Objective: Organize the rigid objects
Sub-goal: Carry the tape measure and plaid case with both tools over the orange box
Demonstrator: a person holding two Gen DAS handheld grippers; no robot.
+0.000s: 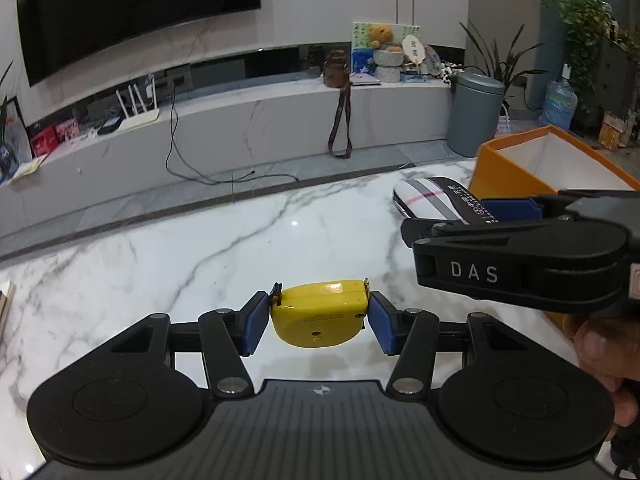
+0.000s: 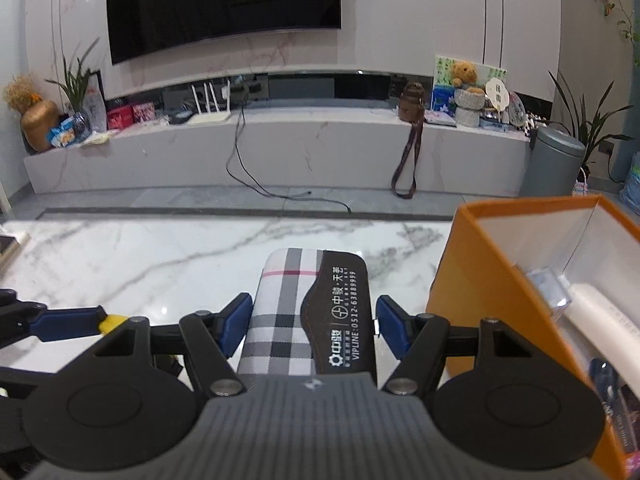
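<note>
Tape measure, yellow, sat clamped in the left claw above the marble tabletop; the right claw gripped a plaid case beside the orange box.

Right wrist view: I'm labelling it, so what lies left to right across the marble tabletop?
Left gripper's blue finger → yellow tape measure → plaid-and-black rectangular case → open orange cardboard box.

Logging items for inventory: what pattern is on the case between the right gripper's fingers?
The case is grey-and-white plaid with a black printed panel, clearest in the right wrist view.
</note>
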